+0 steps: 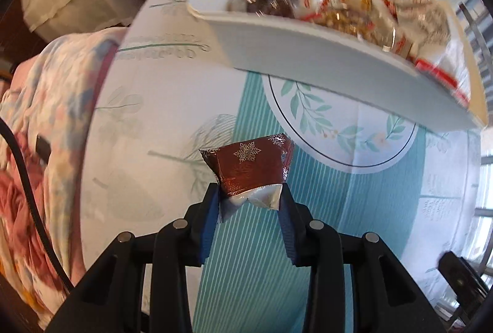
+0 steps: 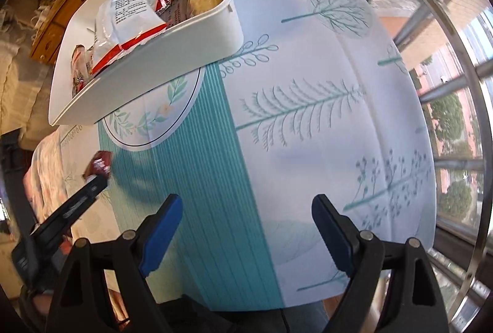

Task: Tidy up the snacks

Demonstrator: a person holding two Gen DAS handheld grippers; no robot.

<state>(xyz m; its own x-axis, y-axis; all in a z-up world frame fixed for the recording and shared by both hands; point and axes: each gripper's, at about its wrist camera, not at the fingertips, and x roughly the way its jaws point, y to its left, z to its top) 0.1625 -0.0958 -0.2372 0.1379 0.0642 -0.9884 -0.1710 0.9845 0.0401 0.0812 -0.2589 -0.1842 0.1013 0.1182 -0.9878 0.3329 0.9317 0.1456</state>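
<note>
Currently my left gripper (image 1: pixel 250 194) clamps a red snowflake-foil snack packet (image 1: pixel 251 168), lifted clear of the tablecloth (image 1: pixel 385 194), short of the white snack bin (image 1: pixel 308 55). Carry step, I judge; next, over the bin's rim, then release. Right gripper (image 2: pixel 246 228) gapes empty.

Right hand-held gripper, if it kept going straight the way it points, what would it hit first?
The right hand-held gripper is open and empty; it would likely meet the tablecloth, near its teal stripe.
</note>
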